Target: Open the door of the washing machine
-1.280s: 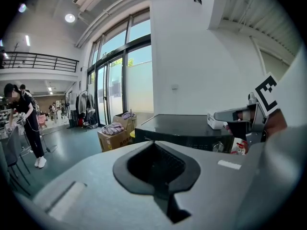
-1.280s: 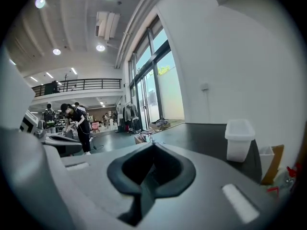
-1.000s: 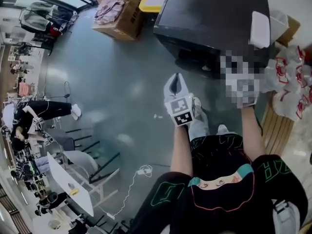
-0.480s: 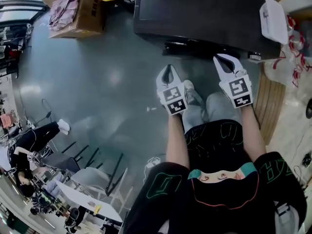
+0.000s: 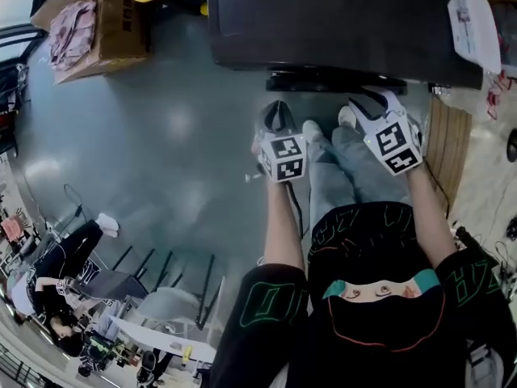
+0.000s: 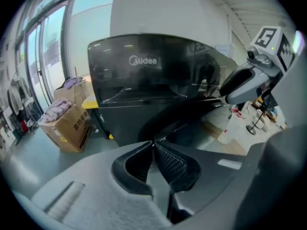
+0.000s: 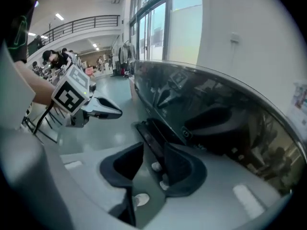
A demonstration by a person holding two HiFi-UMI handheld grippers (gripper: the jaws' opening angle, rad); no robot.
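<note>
The black washing machine (image 5: pixel 339 14) is seen standing on the floor (image 5: pixel 161 136) directly ahead, its door (image 5: pixel 335 81) bulging from the front. The left gripper (image 6: pixel 153 145) is held near it, jaws clenched on nothing. The right gripper (image 7: pixel 153 147) is held at the door's edge, jaws released; contact cannot be judged.

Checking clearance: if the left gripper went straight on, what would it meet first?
Likely the lower front of the glossy black washing machine; nothing shows between it and the left gripper, though depth is unclear.
</note>
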